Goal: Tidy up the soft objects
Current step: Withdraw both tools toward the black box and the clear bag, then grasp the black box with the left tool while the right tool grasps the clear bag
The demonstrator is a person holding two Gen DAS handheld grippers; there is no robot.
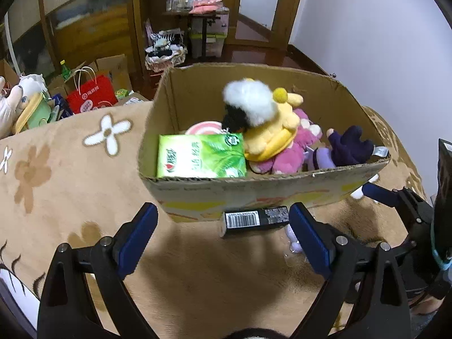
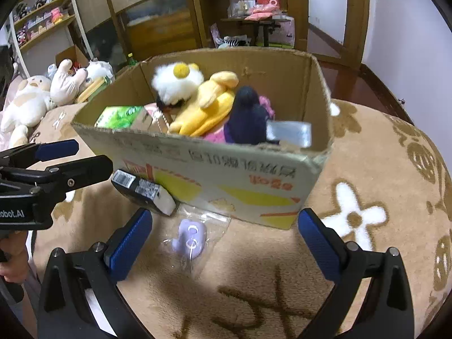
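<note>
A cardboard box (image 1: 254, 189) stands on a tan flowered blanket and holds a yellow plush with a white fluffy head (image 1: 262, 118), a pink plush (image 1: 293, 149), a dark purple plush (image 1: 350, 147) and a green tissue pack (image 1: 200, 155). The box also shows in the right wrist view (image 2: 226, 175). A small purple soft toy in a clear bag (image 2: 189, 237) lies before the box, next to a black barcoded box (image 2: 141, 189). My left gripper (image 1: 223, 226) is open and empty, facing the black box (image 1: 254, 220). My right gripper (image 2: 226, 231) is open and empty, just short of the purple toy.
Several plush toys (image 2: 34, 99) lie at the bed's far left. A red paper bag (image 1: 90, 96) and cardboard boxes stand on the floor behind. Wooden shelves (image 2: 214, 11) and a doorway are at the back. The blanket (image 2: 381, 197) extends to the right of the box.
</note>
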